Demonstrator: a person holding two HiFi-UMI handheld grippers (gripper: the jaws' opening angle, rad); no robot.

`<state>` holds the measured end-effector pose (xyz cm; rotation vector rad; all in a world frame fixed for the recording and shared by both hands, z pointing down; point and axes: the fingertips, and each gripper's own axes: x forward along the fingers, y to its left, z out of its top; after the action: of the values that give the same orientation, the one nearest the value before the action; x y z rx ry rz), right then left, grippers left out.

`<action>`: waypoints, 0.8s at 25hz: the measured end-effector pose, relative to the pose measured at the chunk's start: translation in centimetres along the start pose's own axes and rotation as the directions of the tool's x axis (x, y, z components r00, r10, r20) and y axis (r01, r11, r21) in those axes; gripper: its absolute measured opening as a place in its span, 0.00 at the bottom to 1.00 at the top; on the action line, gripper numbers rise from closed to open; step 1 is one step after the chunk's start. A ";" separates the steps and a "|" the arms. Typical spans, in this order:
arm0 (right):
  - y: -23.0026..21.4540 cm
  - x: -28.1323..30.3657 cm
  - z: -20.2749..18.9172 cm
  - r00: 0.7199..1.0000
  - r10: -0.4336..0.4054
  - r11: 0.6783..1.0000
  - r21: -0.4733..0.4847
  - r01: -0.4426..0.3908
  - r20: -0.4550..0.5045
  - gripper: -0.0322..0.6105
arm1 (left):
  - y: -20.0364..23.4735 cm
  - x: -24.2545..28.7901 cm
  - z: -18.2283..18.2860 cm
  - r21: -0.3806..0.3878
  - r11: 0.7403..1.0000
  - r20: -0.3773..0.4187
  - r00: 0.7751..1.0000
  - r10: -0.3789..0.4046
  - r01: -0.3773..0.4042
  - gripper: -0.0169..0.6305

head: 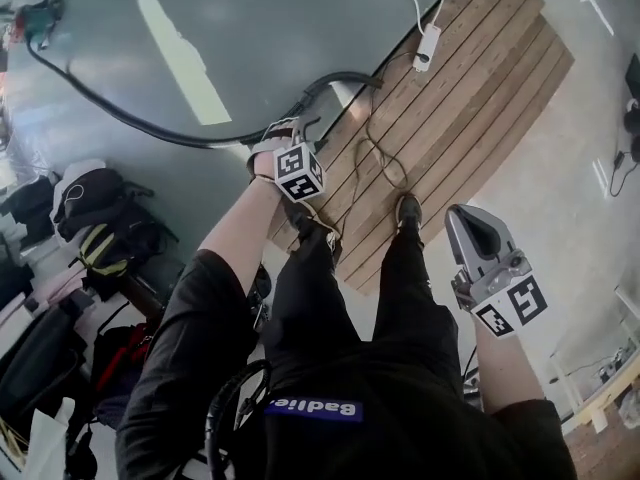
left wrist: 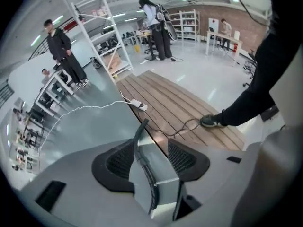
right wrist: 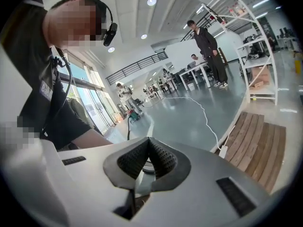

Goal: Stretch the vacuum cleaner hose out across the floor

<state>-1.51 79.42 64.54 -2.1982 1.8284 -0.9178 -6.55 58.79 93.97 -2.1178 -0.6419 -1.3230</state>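
The black vacuum hose curves over the grey floor from the vacuum cleaner at the far left to its stiff end by the wooden platform. My left gripper hangs over that end part, open. In the left gripper view the hose runs lengthwise through the wide gap of the left gripper, and neither pad presses on it. My right gripper is held up at the right, away from the hose. Its jaws are shut with nothing between them.
A slatted wooden platform lies ahead, with a white power strip and a thin brown cable on it. My shoes stand at its edge. Bags are piled at the left. People and a shelf rack stand farther off.
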 end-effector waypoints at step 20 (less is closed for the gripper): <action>19.1 -1.2 13.1 0.821 0.548 0.798 -0.194 -0.570 -0.159 0.05 | -4.9 -41.5 5.1 -0.799 0.477 0.021 0.775 0.631 -0.367 0.36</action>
<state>-10.76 72.18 44.57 -1.5487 2.5409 -0.7102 -23.04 61.51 55.38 -2.9008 0.6008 -0.9629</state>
